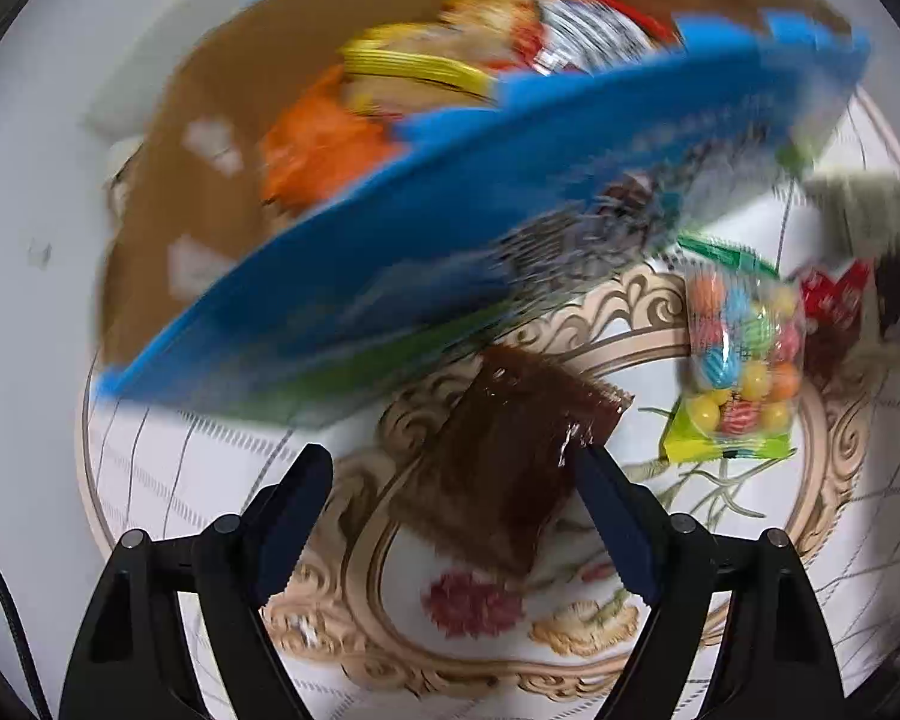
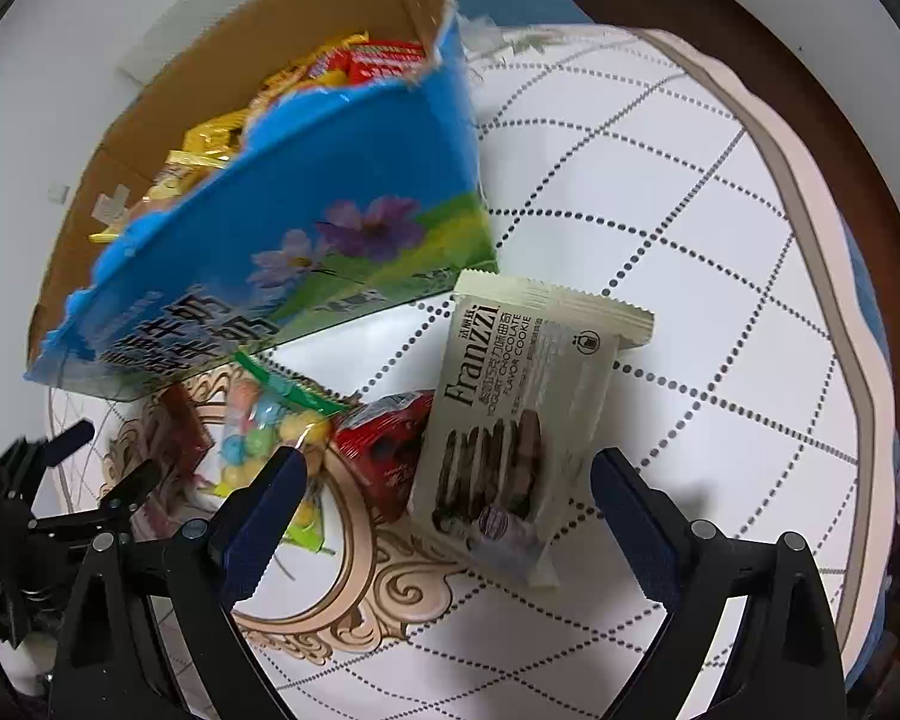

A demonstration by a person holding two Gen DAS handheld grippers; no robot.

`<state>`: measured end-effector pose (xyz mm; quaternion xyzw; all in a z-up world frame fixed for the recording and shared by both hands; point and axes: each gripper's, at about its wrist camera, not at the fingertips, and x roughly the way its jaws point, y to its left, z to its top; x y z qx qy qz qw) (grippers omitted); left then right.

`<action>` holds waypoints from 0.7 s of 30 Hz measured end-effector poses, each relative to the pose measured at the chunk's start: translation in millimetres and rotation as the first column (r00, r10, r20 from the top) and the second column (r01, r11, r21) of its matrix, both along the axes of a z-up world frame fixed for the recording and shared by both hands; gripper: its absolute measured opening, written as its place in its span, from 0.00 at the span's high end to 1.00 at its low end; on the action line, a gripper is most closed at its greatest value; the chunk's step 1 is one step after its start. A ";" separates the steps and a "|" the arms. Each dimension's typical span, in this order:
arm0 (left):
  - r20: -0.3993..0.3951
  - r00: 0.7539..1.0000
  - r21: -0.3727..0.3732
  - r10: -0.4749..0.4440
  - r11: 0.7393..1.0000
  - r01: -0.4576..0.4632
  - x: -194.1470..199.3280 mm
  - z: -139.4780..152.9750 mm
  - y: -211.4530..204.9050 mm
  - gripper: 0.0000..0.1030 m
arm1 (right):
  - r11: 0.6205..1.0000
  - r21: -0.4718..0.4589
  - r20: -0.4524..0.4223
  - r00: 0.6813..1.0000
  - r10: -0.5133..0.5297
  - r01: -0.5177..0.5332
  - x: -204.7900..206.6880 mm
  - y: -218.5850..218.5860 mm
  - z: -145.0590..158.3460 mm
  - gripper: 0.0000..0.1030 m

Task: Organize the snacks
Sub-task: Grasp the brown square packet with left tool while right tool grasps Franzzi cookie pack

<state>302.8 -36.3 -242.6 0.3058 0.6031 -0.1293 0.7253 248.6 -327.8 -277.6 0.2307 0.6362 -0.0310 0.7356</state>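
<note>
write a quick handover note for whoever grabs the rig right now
Left gripper: open, empty, fingers either side of the brown wrapped snack bar on the table.
Right gripper: open, empty, over the cream Franzzi cookie packet.
Done: several snacks already sit in the blue cardboard box.
Left on the patterned tablecloth: brown bar, cookie packet, clear bag of colourful candy balls, red wrapped snack.

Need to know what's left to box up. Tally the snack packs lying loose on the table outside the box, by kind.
Brown wrapped bar: 1
Bag of coloured candy balls: 1
Red pack: 1
Franzzi cookie pack: 1
Total: 4
</note>
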 end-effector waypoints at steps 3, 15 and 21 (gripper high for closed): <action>-0.047 0.997 0.031 -0.055 0.998 0.057 5.7 -20.8 -13.0 0.19 | 1.000 0.007 -0.027 1.000 -0.011 0.012 5.9 -1.1 -10.6 0.05; -0.188 0.944 -0.121 0.271 0.948 -0.296 -8.0 -21.0 14.4 0.52 | 0.996 -0.031 -0.022 0.996 0.088 -0.088 1.7 12.9 -16.3 0.30; -0.282 0.844 -0.211 0.456 0.829 -0.519 -47.7 -28.9 56.1 0.52 | 0.984 -0.029 -0.041 0.983 0.177 -0.178 -35.4 33.4 -13.6 0.34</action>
